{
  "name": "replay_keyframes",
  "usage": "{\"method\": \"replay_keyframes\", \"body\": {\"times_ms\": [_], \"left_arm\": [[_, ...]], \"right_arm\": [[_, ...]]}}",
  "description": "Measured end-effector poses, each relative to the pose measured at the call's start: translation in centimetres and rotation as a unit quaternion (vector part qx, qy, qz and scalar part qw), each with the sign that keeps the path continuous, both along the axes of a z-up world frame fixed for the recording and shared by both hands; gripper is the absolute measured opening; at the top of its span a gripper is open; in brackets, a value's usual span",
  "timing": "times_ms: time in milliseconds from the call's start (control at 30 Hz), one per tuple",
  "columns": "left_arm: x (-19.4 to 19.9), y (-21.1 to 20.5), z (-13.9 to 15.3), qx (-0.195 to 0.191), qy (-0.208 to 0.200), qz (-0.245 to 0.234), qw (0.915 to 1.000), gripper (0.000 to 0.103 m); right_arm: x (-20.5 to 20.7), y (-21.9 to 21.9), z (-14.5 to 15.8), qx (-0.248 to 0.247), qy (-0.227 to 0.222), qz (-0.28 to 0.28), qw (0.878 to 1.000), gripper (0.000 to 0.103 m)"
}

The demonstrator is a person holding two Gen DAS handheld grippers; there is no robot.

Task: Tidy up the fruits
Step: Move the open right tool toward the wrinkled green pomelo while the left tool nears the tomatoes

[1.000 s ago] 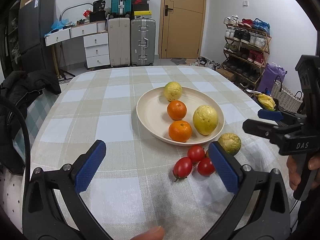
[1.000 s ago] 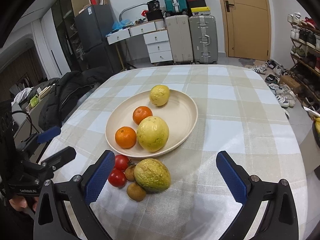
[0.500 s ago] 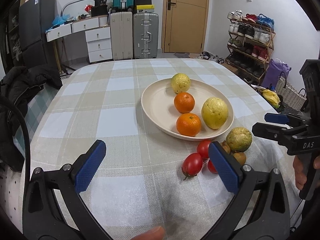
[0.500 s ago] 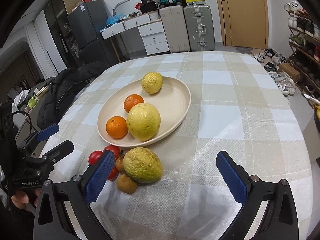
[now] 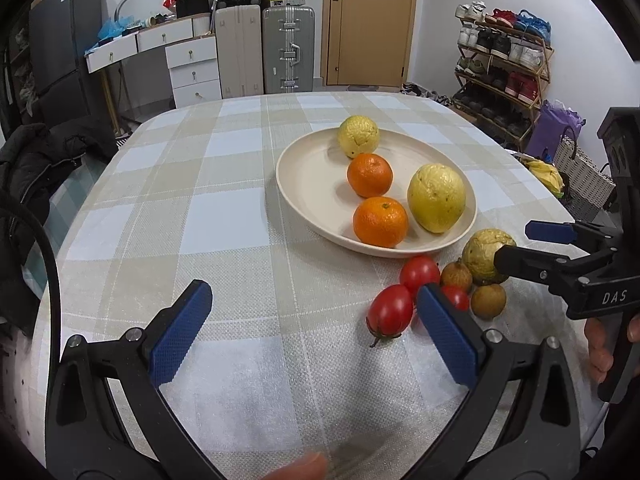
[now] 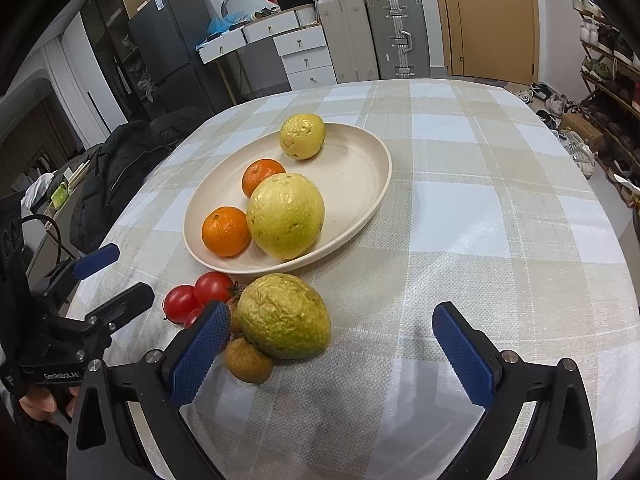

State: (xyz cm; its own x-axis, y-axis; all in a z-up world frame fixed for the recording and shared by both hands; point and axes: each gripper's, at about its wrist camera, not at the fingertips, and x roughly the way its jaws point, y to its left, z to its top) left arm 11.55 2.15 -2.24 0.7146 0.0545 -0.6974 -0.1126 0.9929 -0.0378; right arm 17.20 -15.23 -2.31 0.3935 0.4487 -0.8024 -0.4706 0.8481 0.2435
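Observation:
A cream plate holds two oranges and two yellow fruits on the checked tablecloth. Just in front of the plate lie a wrinkled yellow-green fruit, three tomatoes and two small brown fruits. My right gripper is open, and the wrinkled fruit sits between its fingers near the left one, untouched. My left gripper is open and empty. Its right finger is beside the tomatoes and partly hides one.
A dark jacket hangs at the table's left side. Behind the table stand drawers, suitcases and a door; a shoe rack and a basket are to the right. A hand holds the right gripper's handle.
Both grippers have moved forward and down toward the fruit pile in front of the plate. The wrinkled fruit now lies between the right fingers. Both stayed open; no fruit moved.

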Motion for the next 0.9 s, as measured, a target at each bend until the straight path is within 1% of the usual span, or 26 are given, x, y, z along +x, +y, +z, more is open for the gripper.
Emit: {"method": "replay_keyframes", "body": {"times_ms": [300, 467, 900], "left_arm": [[0.5, -0.7, -1.0, 0.009, 0.020, -0.009, 0.9997, 0.102], [0.9, -0.9, -1.4, 0.013, 0.031, -0.014, 0.9993, 0.102], [1.5, -0.7, -2.1, 0.012, 0.051, -0.012, 0.9986, 0.102]], "right_arm": [[-0.1, 0.6, -1.1, -0.017, 0.005, 0.003, 1.000, 0.103], [0.0, 0.6, -1.5, -0.018, 0.008, 0.001, 1.000, 0.103], [0.4, 0.0, -1.6, -0.025, 0.006, -0.015, 1.000, 0.103]]}}
